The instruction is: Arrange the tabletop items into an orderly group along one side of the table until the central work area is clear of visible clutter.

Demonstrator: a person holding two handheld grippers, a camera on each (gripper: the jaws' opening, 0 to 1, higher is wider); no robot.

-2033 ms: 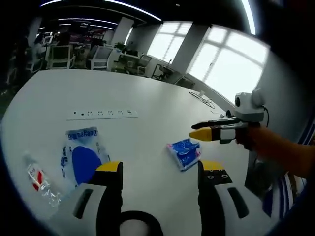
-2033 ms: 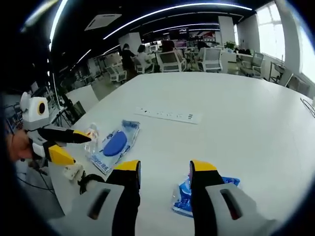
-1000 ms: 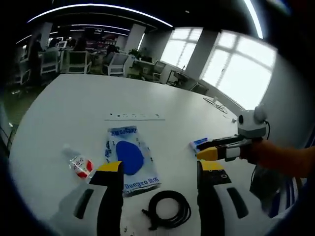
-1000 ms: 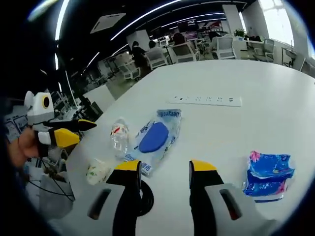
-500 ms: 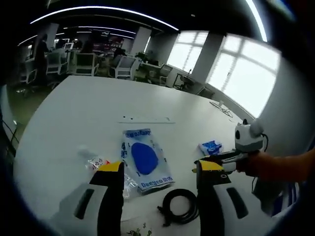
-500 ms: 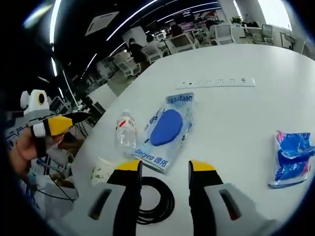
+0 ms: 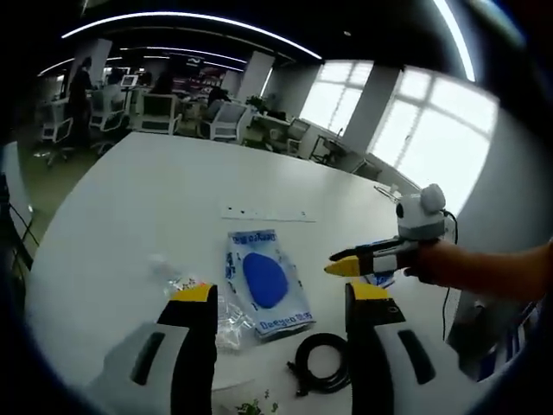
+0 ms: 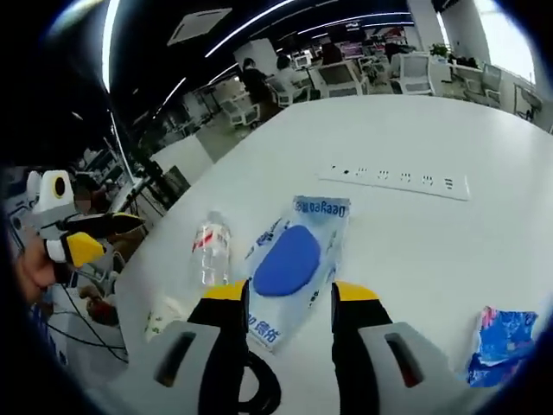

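in my left gripper view my left gripper hangs above the big white oval table, its yellow-tipped jaws standing apart with nothing between them; ahead of them lies the clear plastic packet with a blue oval item inside and blue lettering, flat on the table; just beside its left edge sits the clear plastic water bottle with a red label, lying down, partly behind my left jaw; near the packet's lower end is the coiled black cable; a scrap of white paper cup with green print peeks in at the bottom edge; further up the table is the flush white power strip; my right gripper comes in from the right, held by a hand, and i cannot tell from here how its jaws stand; the small blue tissue pack is mostly hidden behind it

in my right gripper view my right gripper's jaws are released and grasp nothing; the packet lies just past them, the bottle beside it, apart; the cup lies nearer the table edge, the cable under my jaws, the tissue pack well off to the right, the power strip beyond; my left gripper shows at the left
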